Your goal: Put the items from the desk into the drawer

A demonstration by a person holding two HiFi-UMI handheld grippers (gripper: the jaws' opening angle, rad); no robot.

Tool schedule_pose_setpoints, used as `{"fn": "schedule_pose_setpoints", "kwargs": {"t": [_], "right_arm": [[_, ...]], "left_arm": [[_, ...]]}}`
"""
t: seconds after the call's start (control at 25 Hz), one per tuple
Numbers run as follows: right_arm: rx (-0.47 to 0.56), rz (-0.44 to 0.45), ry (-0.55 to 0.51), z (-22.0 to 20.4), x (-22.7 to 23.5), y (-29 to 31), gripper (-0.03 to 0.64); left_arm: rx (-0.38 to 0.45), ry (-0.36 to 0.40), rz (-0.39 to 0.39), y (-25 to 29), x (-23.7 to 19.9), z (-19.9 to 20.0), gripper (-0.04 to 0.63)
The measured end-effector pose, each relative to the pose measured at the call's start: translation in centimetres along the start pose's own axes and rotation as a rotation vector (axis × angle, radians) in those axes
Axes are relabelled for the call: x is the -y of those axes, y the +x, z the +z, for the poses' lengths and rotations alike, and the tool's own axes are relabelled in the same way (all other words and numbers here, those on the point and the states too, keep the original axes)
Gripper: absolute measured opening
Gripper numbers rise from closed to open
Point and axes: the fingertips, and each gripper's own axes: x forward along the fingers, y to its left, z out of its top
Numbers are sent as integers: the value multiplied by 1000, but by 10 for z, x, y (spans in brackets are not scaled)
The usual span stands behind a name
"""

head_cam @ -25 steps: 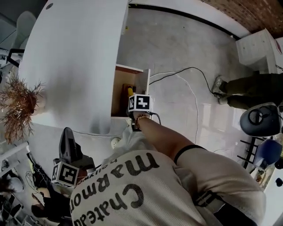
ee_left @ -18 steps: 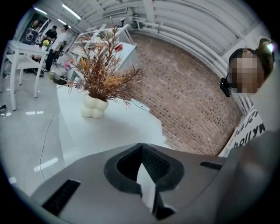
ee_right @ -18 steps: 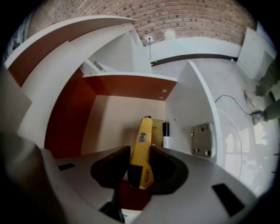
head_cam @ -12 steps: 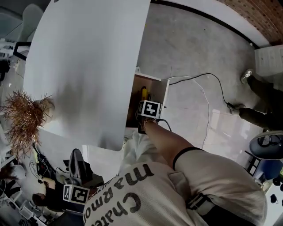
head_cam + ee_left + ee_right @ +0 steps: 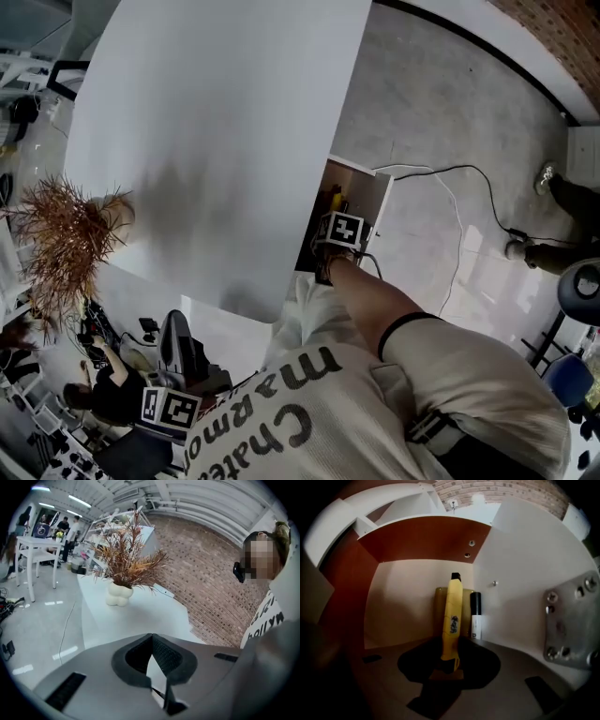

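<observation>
While tightening, the right tool [image 5: 446, 670] clamps the near end of the yellow item [image 5: 453, 616].

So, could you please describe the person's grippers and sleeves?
The left gripper and right gripper are grey with black pads; each carries a cube with black square markers. The person wears a pale lettered T-shirt with a dark-banded sleeve.

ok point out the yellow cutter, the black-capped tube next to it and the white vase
yellow cutter [image 5: 453, 606]: right gripper view, middle of its yellow body
black-capped tube [image 5: 476, 625]: right gripper view, its white lower part
white vase [image 5: 118, 595]: left gripper view, middle of its lumpy belly
</observation>
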Motion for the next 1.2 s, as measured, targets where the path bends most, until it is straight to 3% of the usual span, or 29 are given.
{"fn": "schedule_pose_setpoints", "kwargs": {"t": [0.48, 0.8, 1.0, 1.12, 1.2], "right_arm": [[21, -18, -20, 1, 0, 2, 171], [142, 68, 45, 7, -16, -48, 221], [302, 114, 2, 11, -31, -138, 137], [475, 174, 1, 26, -44, -214, 50], [586, 217, 10, 22, -54, -264, 35]], "left_arm": [[24, -17, -3, -12, -8, -2, 1], [85, -66, -41, -39, -19, -7, 0], [94, -92, -93, -70, -22, -14, 0], [137, -100, -163, -86, -17, -7, 1], [172, -100, -205, -103, -12, 0, 2]]}}
